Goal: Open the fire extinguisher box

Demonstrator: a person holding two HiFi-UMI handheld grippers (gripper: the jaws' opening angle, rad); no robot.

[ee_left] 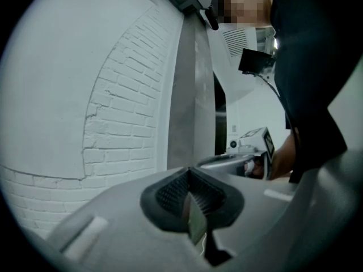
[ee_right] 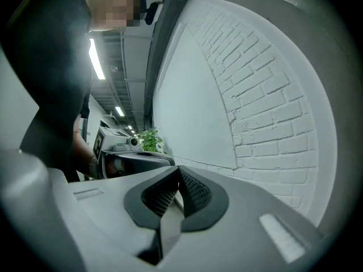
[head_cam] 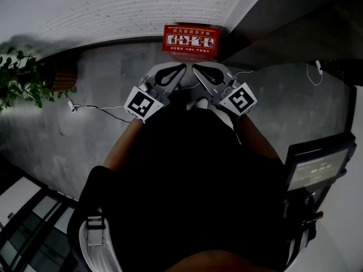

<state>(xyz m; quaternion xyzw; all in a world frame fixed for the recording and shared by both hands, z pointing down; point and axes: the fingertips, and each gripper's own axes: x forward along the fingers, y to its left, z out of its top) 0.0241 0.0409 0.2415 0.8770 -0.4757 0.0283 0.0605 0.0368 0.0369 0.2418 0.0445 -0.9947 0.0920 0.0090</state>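
Fire extinguisher box (head_cam: 190,41), red, stands on the floor (head_cam: 91,135) against the brick wall (head_cam: 113,10), straight ahead of the left tongs (head_cam: 177,70) and the right tongs (head_cam: 199,70), both closed, empty and about equally near.

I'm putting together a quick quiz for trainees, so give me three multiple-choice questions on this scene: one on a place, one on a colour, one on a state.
1. Where is the fire extinguisher box?
A. at the foot of the brick wall, ahead of the left gripper and the right gripper
B. hung high up on the wall
C. in the middle of the floor

2. What colour is the box?
A. green
B. red
C. yellow

3. How do the right gripper's jaws stand?
A. wide apart
B. clamped on the box
C. together, with nothing between them

Answers:
1 A, as the head view shows it against the wall just beyond both gripper tips.
2 B, as its front is red.
3 C, as the right gripper view shows the pads meeting with nothing between them.
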